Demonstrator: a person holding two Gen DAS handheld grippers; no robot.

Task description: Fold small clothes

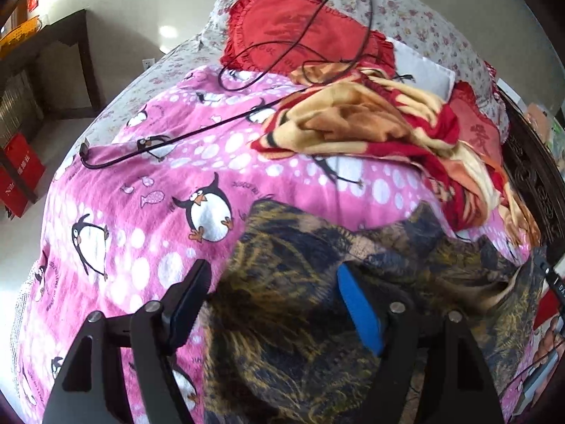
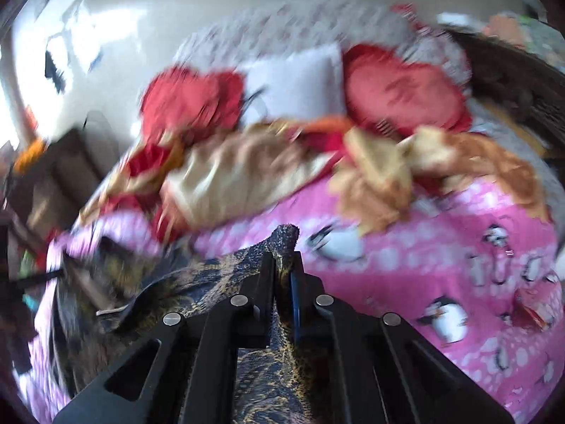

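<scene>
garment (image 1: 300, 282) crumpled on bed's (image 1: 116, 219) near edge | my right gripper (image 2: 282, 268) pinches its tip, to pull it flat | left gripper (image 1: 272, 296) wide apart above it, empty, ready to grab

The left gripper (image 1: 272, 304) is matte black with angular, strut-like arms, round silver screw heads at the joints, one black finger pad and one bright blue pad. The right gripper (image 2: 283, 275) shows the same black frame, silver screws and a thin blue strip.
</scene>
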